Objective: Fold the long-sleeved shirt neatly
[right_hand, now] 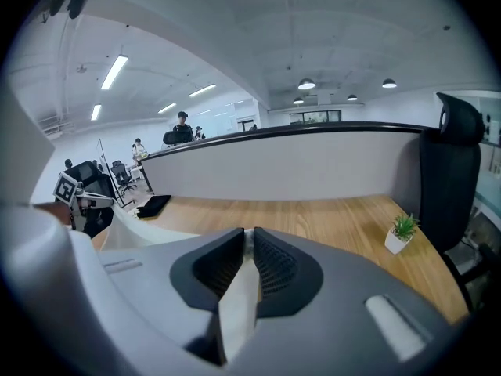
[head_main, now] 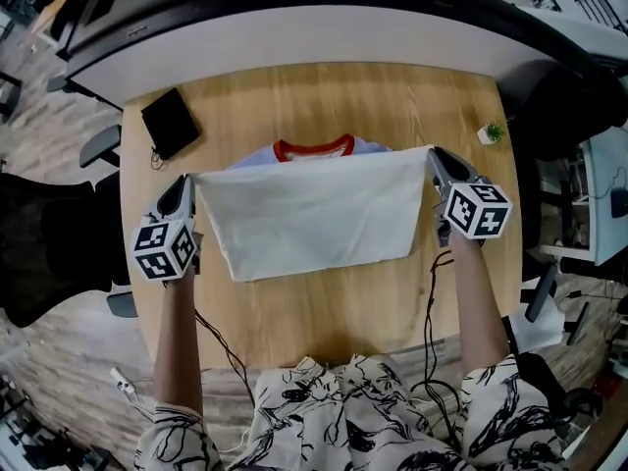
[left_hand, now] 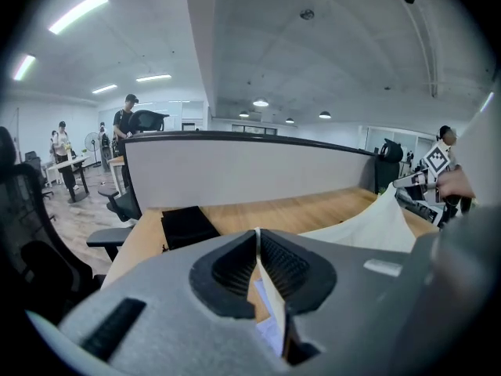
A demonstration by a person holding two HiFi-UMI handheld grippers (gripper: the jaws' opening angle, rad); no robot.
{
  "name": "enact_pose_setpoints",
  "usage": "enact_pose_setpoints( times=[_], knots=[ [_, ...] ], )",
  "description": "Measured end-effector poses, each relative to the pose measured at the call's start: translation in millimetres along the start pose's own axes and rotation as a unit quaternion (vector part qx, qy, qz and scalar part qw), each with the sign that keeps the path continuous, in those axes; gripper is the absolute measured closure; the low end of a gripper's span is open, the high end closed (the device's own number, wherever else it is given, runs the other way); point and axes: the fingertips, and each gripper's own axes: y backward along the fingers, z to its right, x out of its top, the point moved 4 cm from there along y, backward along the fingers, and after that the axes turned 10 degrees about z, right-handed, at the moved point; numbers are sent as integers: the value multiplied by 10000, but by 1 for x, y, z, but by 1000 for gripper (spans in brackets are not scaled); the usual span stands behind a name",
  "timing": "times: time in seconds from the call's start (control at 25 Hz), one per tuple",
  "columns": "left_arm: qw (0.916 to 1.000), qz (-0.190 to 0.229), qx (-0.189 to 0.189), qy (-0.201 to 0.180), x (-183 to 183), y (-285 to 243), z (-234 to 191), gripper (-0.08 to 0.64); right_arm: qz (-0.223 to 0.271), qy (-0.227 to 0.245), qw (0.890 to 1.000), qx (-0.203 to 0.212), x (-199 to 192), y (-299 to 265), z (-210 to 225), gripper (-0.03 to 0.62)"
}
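Wooden table [head_main: 324,322] beneath white shirt [head_main: 314,219], held taut between left gripper [head_main: 190,181] and right gripper [head_main: 433,155], both clamped on its edge.

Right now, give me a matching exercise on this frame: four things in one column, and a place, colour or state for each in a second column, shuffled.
Things:
1. shirt
2. flat black object
3. potted plant
4. left tongs

Descriptions:
A. far right corner of the table
B. has a red collar
C. far left part of the table
D. shut on white fabric

Pairs: 1-B, 2-C, 3-A, 4-D.
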Motion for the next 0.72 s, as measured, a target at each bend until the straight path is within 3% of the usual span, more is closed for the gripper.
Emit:
enact_pose_setpoints(
  times=[0.2, 0.4, 0.72],
  knots=[
    [9990, -436, 37, -8, -28, -39, -12, 537, -404, -65, 9992, 43, -29, -43, 14, 540],
    [9965, -827, 27, -89, -56, -75, -23, 537, -973, 222, 9950, 25, -57, -87, 25, 540],
    [9919, -1262, -58, -114, -91, -98, -34, 536, -1358, 405, 9899, 60, -82, -122, 32, 535]
  ],
)
